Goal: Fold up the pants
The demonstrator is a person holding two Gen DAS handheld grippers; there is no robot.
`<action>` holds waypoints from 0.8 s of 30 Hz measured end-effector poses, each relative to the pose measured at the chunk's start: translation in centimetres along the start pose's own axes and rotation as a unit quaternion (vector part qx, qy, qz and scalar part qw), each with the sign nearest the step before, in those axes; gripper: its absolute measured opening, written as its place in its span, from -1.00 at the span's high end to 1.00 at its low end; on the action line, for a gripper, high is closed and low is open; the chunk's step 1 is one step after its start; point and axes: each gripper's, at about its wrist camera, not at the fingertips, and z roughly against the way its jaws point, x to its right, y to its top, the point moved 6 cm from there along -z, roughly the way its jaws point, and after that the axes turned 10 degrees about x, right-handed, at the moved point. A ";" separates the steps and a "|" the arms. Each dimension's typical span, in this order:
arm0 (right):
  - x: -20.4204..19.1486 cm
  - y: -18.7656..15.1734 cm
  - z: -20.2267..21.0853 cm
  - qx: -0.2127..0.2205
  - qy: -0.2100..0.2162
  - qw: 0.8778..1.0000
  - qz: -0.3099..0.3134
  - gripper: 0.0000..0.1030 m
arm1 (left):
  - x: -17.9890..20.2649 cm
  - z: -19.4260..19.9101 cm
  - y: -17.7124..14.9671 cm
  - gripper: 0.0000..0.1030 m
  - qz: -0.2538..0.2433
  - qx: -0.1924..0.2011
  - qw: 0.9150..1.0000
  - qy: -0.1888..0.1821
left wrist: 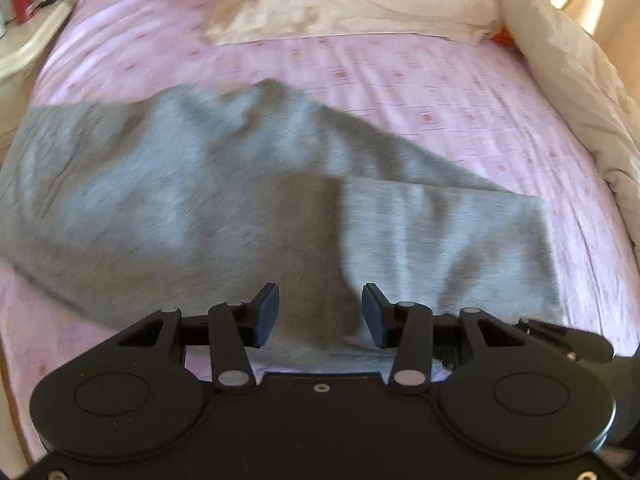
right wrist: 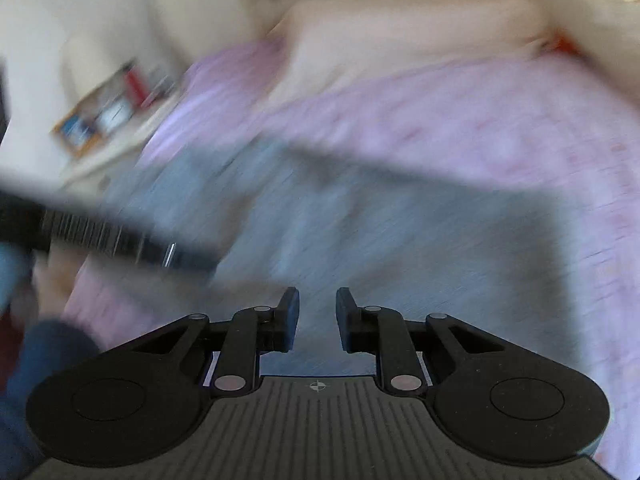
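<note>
Pants (left wrist: 248, 184): grey, lying in the middle of the pink bed sheet (left wrist: 460, 92), below the pillow (left wrist: 360, 0) at 12 o'clock
Done so far: 1 layer already lies folded over, its straight edge running out toward 3 o'clock; the 9 o'clock part is rumpled
Left to do: judging by the loose shape, flatten the cloth and fold it at least 1 more time into a neat stack
Left gripper (left wrist: 320, 314): jaws spread apart over the near edge at 6 o'clock, pads not pressing cloth
Right gripper (right wrist: 318, 318): narrower gap, nothing pinched; view is blurred
Other: nightstand (left wrist: 24, 52) at 10 o'clock, duvet (left wrist: 572, 80) at 2 o'clock
</note>
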 end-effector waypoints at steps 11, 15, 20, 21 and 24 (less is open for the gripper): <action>12.6 -0.4 -1.4 0.025 -0.108 0.980 -0.163 0.82 | 2.5 -4.4 -3.7 -0.27 -0.065 -0.036 0.997 -0.003; 11.3 -0.4 -1.1 0.025 -0.123 0.987 -0.096 0.79 | 2.1 -4.2 -3.5 -0.26 -0.045 -0.034 0.998 -0.010; 10.3 0.6 -0.8 0.033 -0.124 0.990 -0.064 0.76 | 2.2 -2.8 -2.9 -0.23 -0.050 0.001 0.999 0.003; 10.0 1.0 -0.8 0.039 -0.122 0.990 -0.060 0.76 | 2.2 -2.3 -2.5 -0.22 -0.047 0.013 0.999 0.009; 9.0 2.4 -0.7 0.076 -0.115 0.990 -0.031 0.76 | 0.8 -0.5 -1.3 -0.19 -0.010 0.039 0.999 0.014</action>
